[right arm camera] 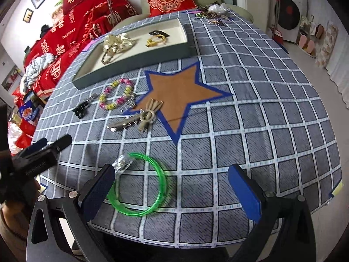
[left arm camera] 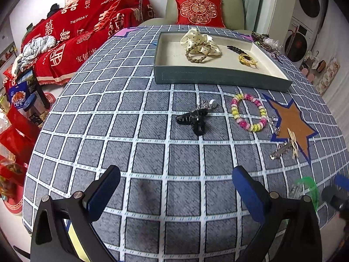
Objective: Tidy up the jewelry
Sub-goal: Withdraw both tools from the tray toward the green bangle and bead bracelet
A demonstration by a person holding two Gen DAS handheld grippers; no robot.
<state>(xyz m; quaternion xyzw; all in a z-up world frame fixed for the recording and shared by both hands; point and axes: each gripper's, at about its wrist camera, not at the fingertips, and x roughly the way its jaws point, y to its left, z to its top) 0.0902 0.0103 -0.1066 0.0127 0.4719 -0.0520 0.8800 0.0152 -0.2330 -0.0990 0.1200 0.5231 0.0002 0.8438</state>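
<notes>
Both claws are hovering spread wide over the checked tablecloth (left arm camera: 152, 109), and neither is holding anything. The left gripper (left arm camera: 176, 187) is hanging over bare cloth with nothing between its pads. The right gripper (right arm camera: 172, 185) is standing over one green bangle (right arm camera: 141, 183), which is lying flat on the cloth; the left finger (right arm camera: 98, 187) is overlapping the bangle's clear clasp end, though whether it is touching cannot be told. The clasp end is pointing away toward the star patch (right arm camera: 181, 93). One shallow tray (left arm camera: 218, 77) is sitting at the far side of the table, holding one spotted cream scrunchie (left arm camera: 200, 41), one braided brown hair tie (left arm camera: 196, 55), one yellow hair tie (left arm camera: 247, 60) and one dark clip (left arm camera: 234, 48). Loose on the cloth near the tray are lying one black claw clip (left arm camera: 193, 119) and one pink-and-yellow bead bracelet (left arm camera: 248, 113), well apart from each other. At the star's edge a silver hair clip (right arm camera: 125, 123) is lying with its long axis running left to right, just beside a gold hair clip (right arm camera: 150, 111) pointing away.
</notes>
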